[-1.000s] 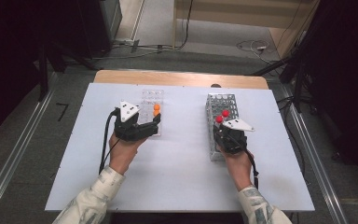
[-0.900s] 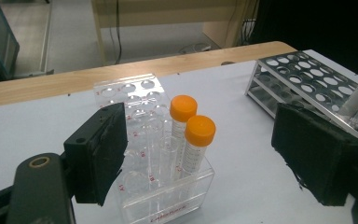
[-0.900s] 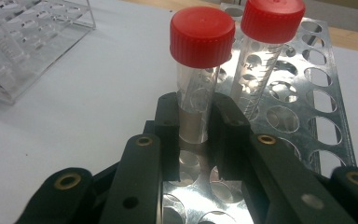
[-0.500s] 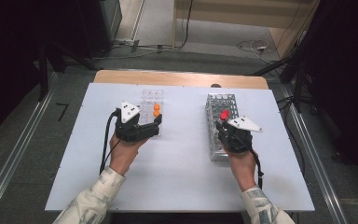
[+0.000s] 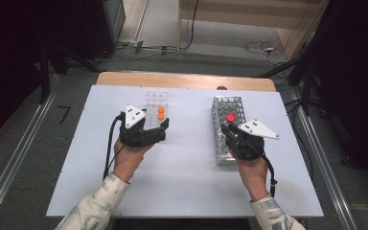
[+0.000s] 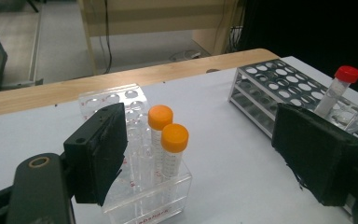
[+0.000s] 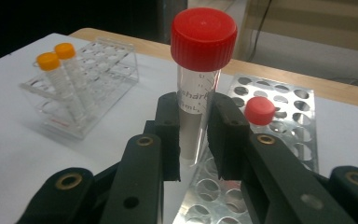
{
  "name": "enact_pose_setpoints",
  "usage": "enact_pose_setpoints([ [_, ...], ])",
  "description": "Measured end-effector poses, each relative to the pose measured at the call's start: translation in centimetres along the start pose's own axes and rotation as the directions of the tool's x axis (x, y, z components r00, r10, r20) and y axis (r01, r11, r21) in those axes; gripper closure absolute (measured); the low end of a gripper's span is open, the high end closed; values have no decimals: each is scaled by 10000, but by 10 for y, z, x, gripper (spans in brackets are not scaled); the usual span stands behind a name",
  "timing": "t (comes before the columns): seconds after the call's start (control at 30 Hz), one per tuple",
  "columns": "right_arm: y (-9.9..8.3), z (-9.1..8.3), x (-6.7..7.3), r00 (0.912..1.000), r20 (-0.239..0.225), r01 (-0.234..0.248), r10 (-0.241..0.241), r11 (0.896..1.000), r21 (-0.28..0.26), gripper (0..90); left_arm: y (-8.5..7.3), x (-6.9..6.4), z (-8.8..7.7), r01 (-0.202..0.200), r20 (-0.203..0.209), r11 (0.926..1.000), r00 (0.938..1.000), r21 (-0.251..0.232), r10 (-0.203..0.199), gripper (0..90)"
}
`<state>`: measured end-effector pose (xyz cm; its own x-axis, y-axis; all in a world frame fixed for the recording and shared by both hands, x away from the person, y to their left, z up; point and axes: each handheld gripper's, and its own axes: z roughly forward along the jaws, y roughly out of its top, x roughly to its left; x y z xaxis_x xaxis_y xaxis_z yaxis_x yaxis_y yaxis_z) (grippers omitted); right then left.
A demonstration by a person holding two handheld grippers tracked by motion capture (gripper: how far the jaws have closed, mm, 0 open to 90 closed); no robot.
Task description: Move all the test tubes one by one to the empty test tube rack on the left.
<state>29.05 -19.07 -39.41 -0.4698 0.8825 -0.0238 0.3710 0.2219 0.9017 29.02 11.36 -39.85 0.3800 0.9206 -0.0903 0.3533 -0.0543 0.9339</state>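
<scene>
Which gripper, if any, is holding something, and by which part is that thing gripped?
The right gripper holds a red-capped tube, its jaws clamped on the clear body below the cap. The left gripper holds nothing, jaws open.

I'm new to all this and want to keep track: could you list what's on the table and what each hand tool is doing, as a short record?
Held: red-capped tube, upright in right gripper
Metal rack: one more red-capped tube standing in it
Clear rack: two orange-capped tubes
Left gripper: jaws wide apart, at the clear rack
Surface: white table
</scene>
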Motion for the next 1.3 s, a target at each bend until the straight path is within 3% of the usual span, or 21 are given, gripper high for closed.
enact_pose_setpoints([
  [0.23,0,-1,16,9965,-805,252,-240,9996,130,724,2,-9,-8,-112,331,9999,9994,-127,116,184],
  [0.47,-7,5,37,9865,-1538,634,-557,9970,452,724,3,-28,-14,-361,1063,9993,9936,-124,372,184],
  [0.6,-14,11,48,9790,-1881,922,-790,9938,624,724,2,-40,-15,-469,1702,9989,9843,-5,463,199],
  [0.83,-21,17,61,9686,-2280,1212,-989,9889,857,724,-3,-58,-14,-888,2609,9959,9620,197,806,257],
  [1.07,-24,18,71,9579,-2632,1441,-1147,9850,950,724,-9,-66,-11,-1108,3220,9936,9417,227,976,475],
  [1.2,-24,18,74,9540,-2756,1496,-1185,9842,946,724,-11,-68,-10,-1252,3383,9918,9347,273,1087,543],
  [1.3,-24,17,75,9508,-2829,1568,-1262,9837,883,724,-12,-69,-9,-1296,3406,9911,9336,317,1112,580],
])
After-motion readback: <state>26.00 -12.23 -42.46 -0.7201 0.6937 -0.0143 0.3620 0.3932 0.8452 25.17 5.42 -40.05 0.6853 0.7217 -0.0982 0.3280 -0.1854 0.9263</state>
